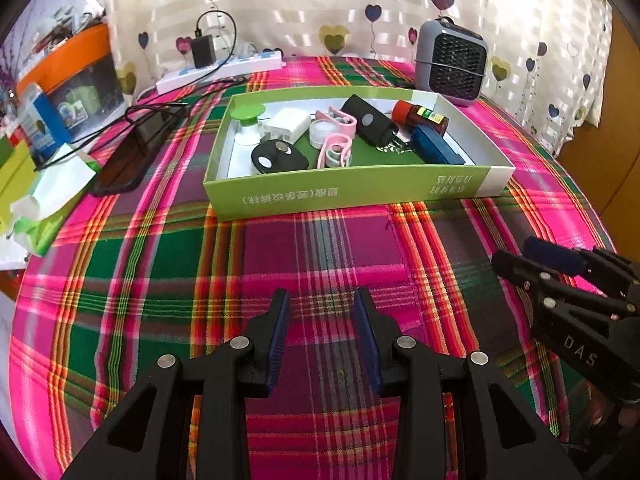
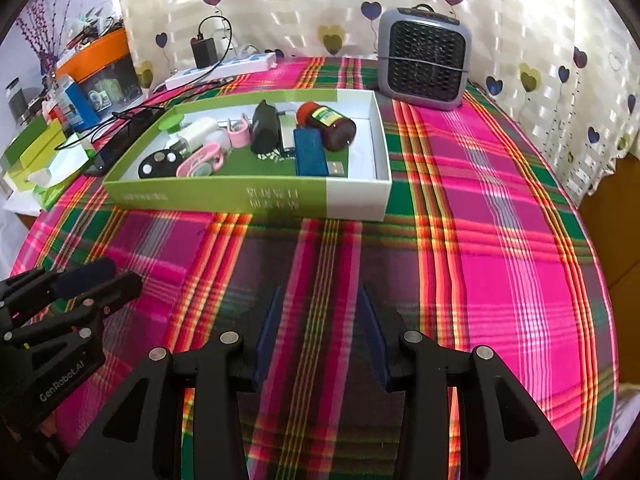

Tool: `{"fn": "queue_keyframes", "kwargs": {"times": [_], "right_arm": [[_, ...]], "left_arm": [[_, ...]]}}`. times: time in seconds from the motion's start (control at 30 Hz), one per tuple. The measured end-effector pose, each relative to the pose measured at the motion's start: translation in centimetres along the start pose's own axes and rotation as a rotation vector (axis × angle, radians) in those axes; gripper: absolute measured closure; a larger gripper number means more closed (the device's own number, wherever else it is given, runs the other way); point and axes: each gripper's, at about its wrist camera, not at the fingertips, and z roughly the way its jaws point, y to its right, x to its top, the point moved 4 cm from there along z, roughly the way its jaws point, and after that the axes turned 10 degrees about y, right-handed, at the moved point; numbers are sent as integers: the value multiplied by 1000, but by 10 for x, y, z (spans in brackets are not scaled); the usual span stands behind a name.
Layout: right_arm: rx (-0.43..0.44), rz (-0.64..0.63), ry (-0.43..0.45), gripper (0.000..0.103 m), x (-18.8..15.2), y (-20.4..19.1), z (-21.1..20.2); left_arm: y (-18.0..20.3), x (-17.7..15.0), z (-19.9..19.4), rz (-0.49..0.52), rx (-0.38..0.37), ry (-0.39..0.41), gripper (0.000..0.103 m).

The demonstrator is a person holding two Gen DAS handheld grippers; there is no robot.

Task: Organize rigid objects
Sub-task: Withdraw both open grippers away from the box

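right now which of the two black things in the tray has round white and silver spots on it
The oval black fob at the green tray's front left corner. The other, the long black case, shows only one grey spot and lies further back beside the brown bottle.

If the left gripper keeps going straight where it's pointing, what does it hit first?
Most likely the plaid tablecloth: the open, empty left gripper tilts down at bare cloth, short of the green box. Depth is hard to judge.

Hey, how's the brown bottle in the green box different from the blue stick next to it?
The brown bottle is round and dark, with a red cap and a yellow-green label; the blue stick is flat, boxy and plain blue. The bottle looks thicker, the stick slimmer. Both lie on their sides at the right end of the green box.
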Motion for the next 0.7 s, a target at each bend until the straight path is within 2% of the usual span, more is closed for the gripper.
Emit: {"fn": "queue_keyframes", "kwargs": {"times": [0.17, 0.2, 0.23, 0.33, 0.7], "right_arm": [[-17, -18, 1, 61, -3, -1, -1], [-22, -19, 2, 59, -4, -2, -1], [-34, -20, 3, 52, -5, -1, -1], [-51, -1, 10, 44, -6, 3, -2], [-55, 1, 11, 42, -5, 5, -1]], "left_arm": [[2, -1, 0, -14, 7, 5, 66], [3, -1, 0, -7, 13, 5, 65], [5, -1, 1, 5, 22, 6, 65], [6, -1, 1, 5, 27, 7, 65], [7, -1, 1, 4, 36, 12, 63]]}}
